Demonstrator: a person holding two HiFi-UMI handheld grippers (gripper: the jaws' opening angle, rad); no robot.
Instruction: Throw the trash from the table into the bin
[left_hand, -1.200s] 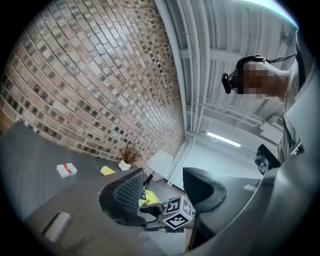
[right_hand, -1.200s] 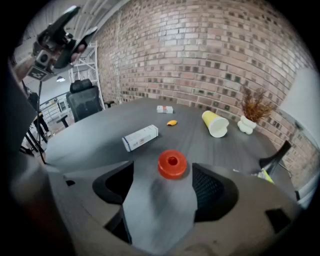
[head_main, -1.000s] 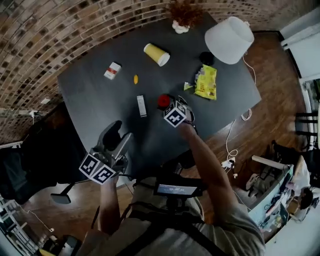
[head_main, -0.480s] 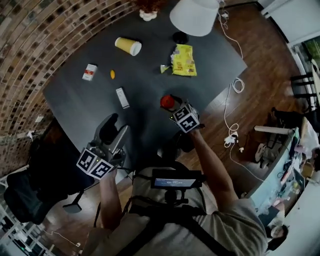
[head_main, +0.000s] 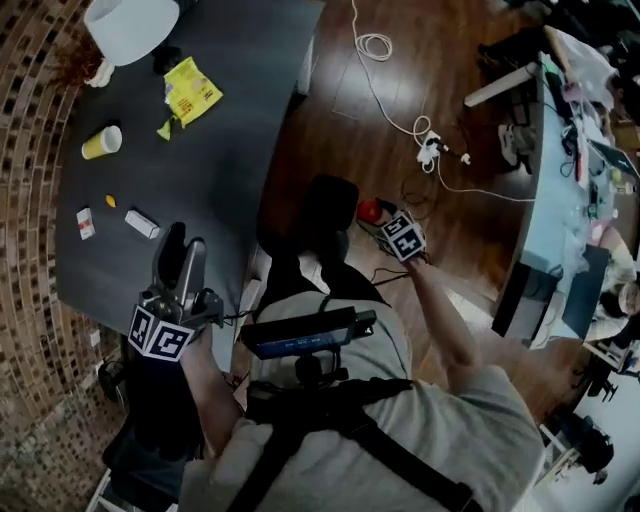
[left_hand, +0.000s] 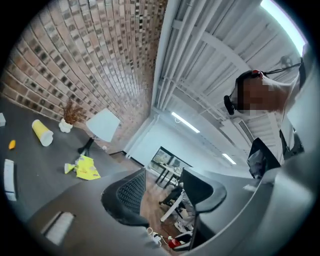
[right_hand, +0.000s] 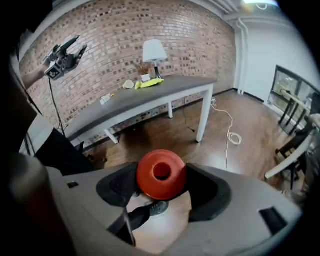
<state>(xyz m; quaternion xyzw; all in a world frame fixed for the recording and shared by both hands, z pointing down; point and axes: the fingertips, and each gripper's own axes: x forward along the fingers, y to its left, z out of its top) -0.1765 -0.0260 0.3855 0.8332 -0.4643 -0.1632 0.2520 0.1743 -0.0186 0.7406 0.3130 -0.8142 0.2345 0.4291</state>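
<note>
My right gripper (right_hand: 163, 189) has just been closing and is now clamped on the red round thing (right_hand: 161, 172). It's out over the wood floor (head_main: 450, 60), well apart from the table (head_main: 240, 130). Left gripper (left_hand: 164, 194) has its jaws a bit apart with nothing in them. The yellow wrapper (head_main: 190, 90) and paper cup (head_main: 101, 142) are lying on the table.

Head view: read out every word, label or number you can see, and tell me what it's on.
No text can be read.
yellow packet: print too small to read.
small white and red box: label blurred.
chest screen: too blurred to read.
</note>
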